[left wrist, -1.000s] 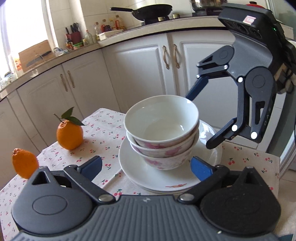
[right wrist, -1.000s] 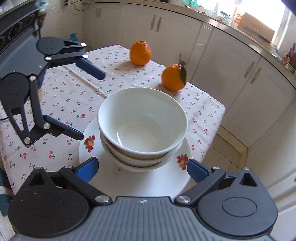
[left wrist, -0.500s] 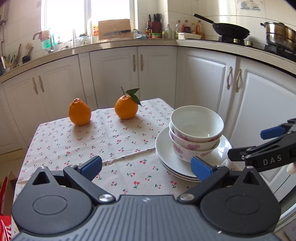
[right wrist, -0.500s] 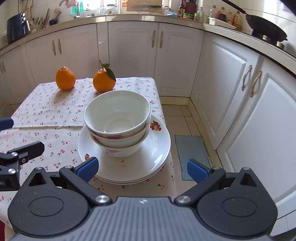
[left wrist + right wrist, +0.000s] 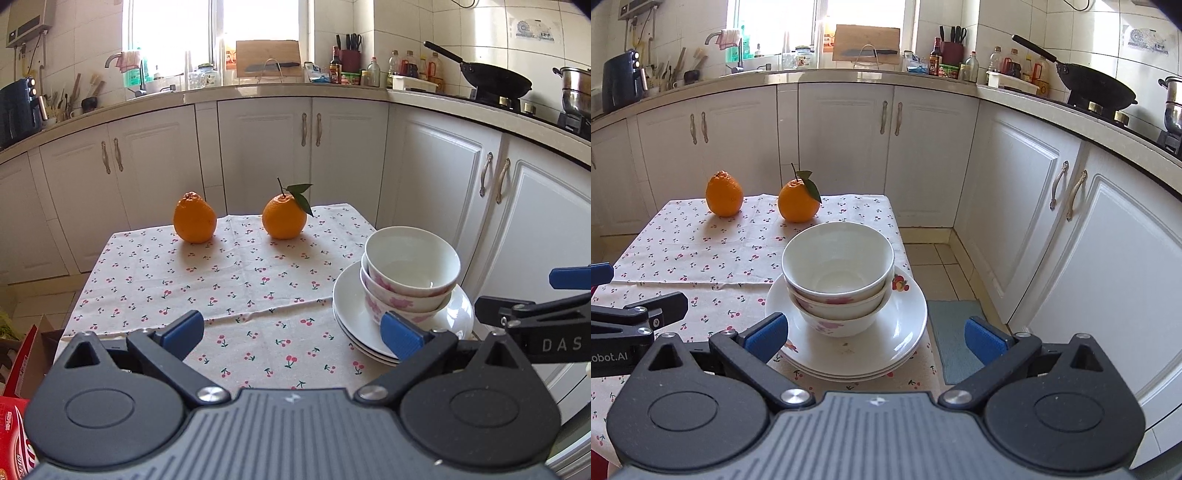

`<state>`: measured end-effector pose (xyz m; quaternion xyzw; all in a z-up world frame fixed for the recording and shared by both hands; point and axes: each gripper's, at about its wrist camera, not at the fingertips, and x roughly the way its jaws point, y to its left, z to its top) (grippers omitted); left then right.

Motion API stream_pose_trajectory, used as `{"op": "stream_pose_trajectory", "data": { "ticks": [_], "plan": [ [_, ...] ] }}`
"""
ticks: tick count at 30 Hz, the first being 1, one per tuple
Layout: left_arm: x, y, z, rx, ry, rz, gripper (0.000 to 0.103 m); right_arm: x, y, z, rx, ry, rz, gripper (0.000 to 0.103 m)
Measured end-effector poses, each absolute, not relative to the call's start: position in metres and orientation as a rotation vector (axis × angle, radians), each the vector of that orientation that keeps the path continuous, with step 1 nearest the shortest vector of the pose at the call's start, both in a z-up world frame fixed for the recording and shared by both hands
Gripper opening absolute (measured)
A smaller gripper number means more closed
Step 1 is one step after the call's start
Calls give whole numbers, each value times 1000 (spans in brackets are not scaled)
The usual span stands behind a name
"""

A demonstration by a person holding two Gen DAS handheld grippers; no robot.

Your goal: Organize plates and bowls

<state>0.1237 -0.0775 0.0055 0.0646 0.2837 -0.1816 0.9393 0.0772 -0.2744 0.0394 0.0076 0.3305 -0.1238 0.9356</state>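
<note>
Plates (image 5: 905, 332) and bowls (image 5: 836, 280) sit in one pile at the near right corner of the surface (image 5: 229, 273), which wears a white cloth printed with small red cherries. White cupboards (image 5: 842, 147) run along the far side and down the right, with a worktop above them carrying bottles, a knife block, a chopping board and a black wok (image 5: 1100, 90) on the stove. On the floor to the right of the surface lies a grey-blue mat (image 5: 955, 332).

The pile has a few shallow white plates at the bottom, their rims painted with fruit, and three white bowls with pink flowers nested upright on top; the top bowl looks empty. The plate edge reaches close to the right edge of the cloth.

Both claws hang low at the near side, holding nothing. The right claw (image 5: 875, 338) has its blue-tipped fingers (image 5: 766, 332) spread wide, one just beside the left rim of the plates and the other out over the mat. The left claw (image 5: 291, 332) is likewise spread wide over the bare cloth, its right finger (image 5: 400, 334) in front of the plate rim.

Two oranges rest at the far side, well apart from the pile: a knobbly one (image 5: 194, 218) on the left and a rounder one with a stalk and green leaf (image 5: 284, 216) to its right.
</note>
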Motion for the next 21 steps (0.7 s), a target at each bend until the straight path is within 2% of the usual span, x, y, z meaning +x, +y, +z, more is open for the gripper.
{"op": "stream_pose_trajectory", "data": {
  "ticks": [21],
  "plan": [
    [121, -78, 7, 117, 584, -354, 102, 75, -269, 41, -5, 656, -256, 103]
  ]
}}
